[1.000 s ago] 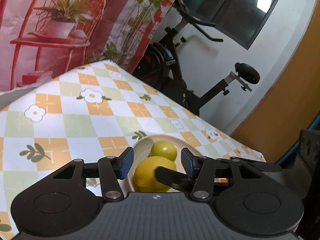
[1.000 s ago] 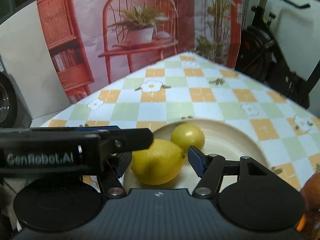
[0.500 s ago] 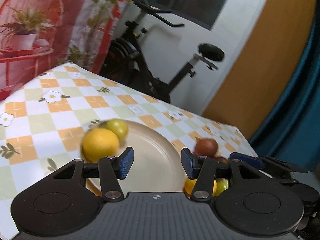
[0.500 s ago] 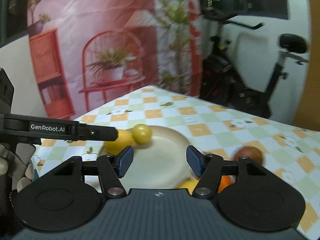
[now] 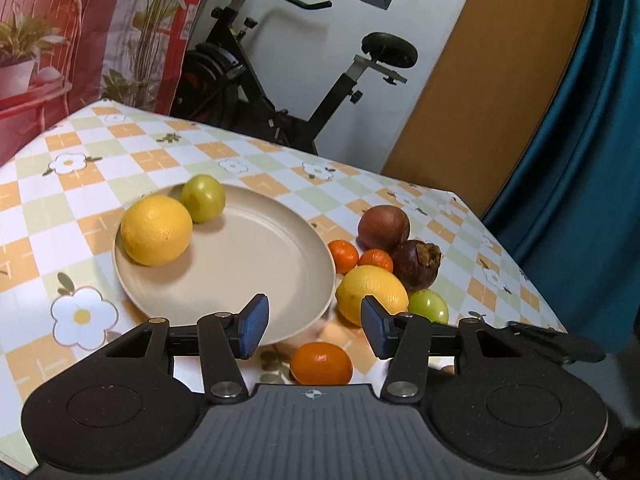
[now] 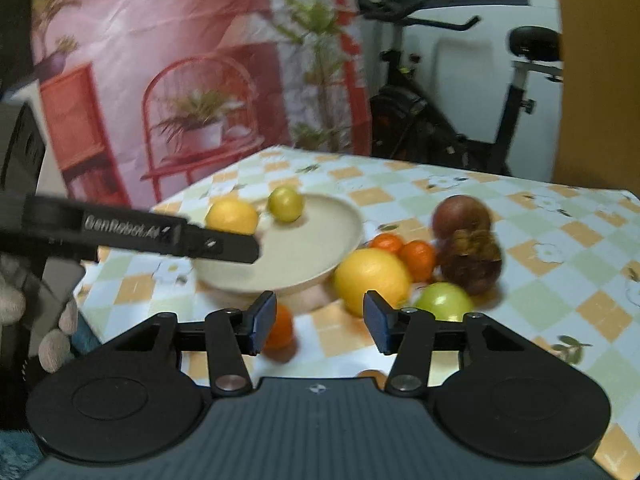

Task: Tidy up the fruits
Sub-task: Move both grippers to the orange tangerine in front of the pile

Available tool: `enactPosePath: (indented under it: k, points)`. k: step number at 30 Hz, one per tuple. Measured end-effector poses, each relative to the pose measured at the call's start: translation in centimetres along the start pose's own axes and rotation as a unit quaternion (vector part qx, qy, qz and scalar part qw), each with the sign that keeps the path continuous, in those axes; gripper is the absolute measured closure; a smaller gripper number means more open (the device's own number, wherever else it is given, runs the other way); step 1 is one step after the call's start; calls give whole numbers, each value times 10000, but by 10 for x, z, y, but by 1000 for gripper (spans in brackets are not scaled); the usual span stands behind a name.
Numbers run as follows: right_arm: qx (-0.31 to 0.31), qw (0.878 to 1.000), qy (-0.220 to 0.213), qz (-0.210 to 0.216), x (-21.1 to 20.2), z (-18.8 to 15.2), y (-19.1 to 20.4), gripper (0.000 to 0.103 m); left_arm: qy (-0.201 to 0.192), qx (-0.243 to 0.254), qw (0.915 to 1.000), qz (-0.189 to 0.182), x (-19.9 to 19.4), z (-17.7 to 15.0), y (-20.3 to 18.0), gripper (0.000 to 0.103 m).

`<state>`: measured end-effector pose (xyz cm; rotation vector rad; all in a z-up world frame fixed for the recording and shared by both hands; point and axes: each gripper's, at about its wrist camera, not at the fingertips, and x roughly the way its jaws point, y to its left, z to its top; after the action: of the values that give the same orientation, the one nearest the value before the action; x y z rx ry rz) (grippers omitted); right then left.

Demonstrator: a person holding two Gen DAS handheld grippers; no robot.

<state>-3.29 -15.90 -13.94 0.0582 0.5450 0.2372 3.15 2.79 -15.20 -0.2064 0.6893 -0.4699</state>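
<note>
Room: exercise bike behind the far worktop edge, printed red-chair backdrop on the left, teal curtain on the right.
Worktop: checked cloth w/ flower print, orange/green/white squares, flat and smooth; far corner and right edge both visible, open cloth left of the plate.
Plate: round, beige, matte, shallow raised rim; mid and near parts bare, plenty of room in it.
On plate: big yellow citrus, pebbled skin, at the far-left rim; small smooth green fruit touching it.
Loose pile, right of plate: yellow lemon just beside the rim; two small mandarins behind it; reddish round fruit and dark purple mangosteen w/ dry calyx; green fruit at the near-right.
Single: orange mandarin, glossy, alone on the cloth near the plate's near rim.
Left hand-held gripper: jaws parted, blue pads, nothing btwn them; hangs over the mandarin and plate rim.
Right hand-held gripper: jaws have just been closing, still parted, nothing gripped; view blurred; lemon ahead by the right pad.
Left side, right-wrist view: pale gloved fingers at the edge.
</note>
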Motion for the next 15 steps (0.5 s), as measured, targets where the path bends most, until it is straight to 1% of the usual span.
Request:
enactPosePath:
  k: [5, 8, 11, 14, 15]
  points:
    - [-357, 9990, 241, 124, 17, -8, 17, 55, 162, -167, 9997, -54, 4, -2, 4, 51]
    - [-413, 9983, 360, 220, 25, -11, 21, 55, 307, -233, 9992, -125, 9, -6, 4, 51]
    - [-451, 9979, 437, 186, 33, -12, 22, 55, 416, -286, 9986, -174, 14, -9, 6, 51]
    - [-522, 9968, 571, 190, 43, -12, 24, 62, 517, -436, 9973, -286, 19, -12, 9, 51]
    - [-557, 9964, 608, 193, 46, -11, 24, 62, 544, -482, 9969, -305, 20, -13, 11, 51]
